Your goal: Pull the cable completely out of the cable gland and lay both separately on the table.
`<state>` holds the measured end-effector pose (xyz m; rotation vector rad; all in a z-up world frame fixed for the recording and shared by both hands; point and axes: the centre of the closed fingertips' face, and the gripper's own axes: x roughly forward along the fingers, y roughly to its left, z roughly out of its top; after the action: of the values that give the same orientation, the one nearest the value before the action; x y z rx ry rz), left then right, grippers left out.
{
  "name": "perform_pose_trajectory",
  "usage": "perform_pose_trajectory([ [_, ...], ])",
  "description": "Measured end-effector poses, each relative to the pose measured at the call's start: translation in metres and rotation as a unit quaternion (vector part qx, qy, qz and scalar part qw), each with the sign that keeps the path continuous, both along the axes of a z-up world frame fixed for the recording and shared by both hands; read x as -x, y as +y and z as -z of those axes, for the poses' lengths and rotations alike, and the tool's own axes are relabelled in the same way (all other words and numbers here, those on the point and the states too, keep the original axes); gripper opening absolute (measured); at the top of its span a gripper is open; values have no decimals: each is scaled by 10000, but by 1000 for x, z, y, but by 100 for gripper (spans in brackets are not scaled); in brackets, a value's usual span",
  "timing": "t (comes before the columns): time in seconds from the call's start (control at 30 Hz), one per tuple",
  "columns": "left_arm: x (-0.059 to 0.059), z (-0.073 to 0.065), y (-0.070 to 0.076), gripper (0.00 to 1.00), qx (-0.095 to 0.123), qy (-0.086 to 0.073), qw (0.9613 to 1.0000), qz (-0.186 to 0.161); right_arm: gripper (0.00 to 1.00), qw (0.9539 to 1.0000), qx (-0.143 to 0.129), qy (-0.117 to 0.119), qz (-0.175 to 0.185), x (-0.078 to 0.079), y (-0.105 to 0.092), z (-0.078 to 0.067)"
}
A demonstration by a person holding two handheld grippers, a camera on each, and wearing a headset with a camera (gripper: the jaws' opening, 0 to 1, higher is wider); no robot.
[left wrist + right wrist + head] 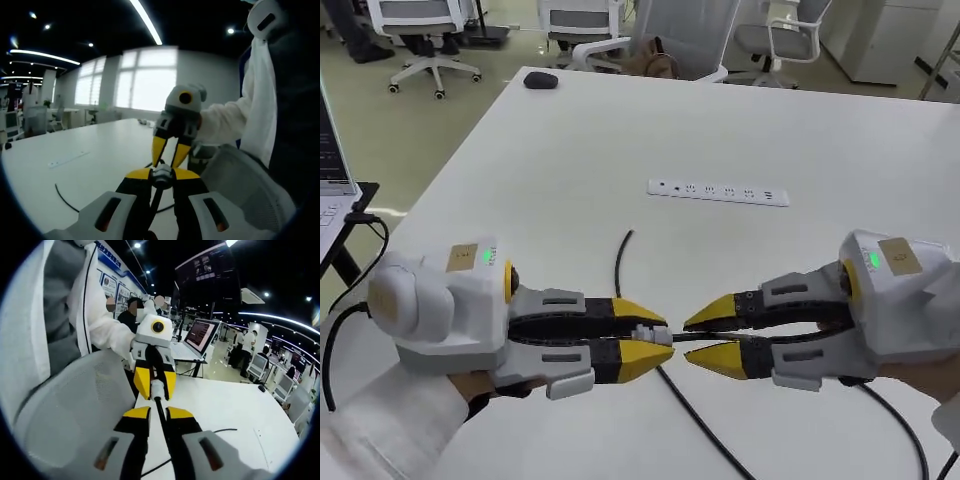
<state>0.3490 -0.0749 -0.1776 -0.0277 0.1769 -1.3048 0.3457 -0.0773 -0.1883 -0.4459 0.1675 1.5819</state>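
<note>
In the head view the two grippers meet tip to tip low over the white table (570,160). My left gripper (666,339) is shut on the small grey cable gland (663,337). The black cable (618,262) leaves the gland and runs straight between the jaws of my right gripper (692,341), which is shut on it. The rest of the cable lies curved on the table. In the right gripper view the cable (159,407) leads from my right gripper (158,412) to the gland (156,388). In the left gripper view the gland (161,174) sits between yellow tips.
A white power strip (718,192) lies across the middle of the table. A dark mouse (541,80) rests near the far edge. Office chairs (425,30) stand beyond the table, and a laptop (330,170) sits at the left. Black leads trail from both grippers.
</note>
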Motion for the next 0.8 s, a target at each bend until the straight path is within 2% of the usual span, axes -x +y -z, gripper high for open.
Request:
perform_pose_trajectory([
  [0.17, 2, 1, -3, 17, -14, 4, 10000, 49, 6, 10000, 47, 12, -50, 2, 4, 2],
  [0.33, -2, -1, -2, 17, 21, 50, 10000, -78, 4, 9998, -126, 129, 34, 1, 6, -2],
  [0.4, -3, 0, -2, 18, -9, -21, 9999, -104, 3, 9996, -174, 182, 82, 0, 6, -4],
  [0.63, -1, 3, -6, 18, -120, -42, 9999, -53, 3, 9994, -221, 253, 102, 1, 4, -5],
  [0.77, -1, 1, -6, 17, -68, -7, 10000, -65, 3, 9988, -329, 329, 154, 0, 3, -7],
  [0.8, -2, 1, -6, 17, -76, -53, 9999, -68, 3, 9987, -338, 336, 161, 0, 3, -7],
])
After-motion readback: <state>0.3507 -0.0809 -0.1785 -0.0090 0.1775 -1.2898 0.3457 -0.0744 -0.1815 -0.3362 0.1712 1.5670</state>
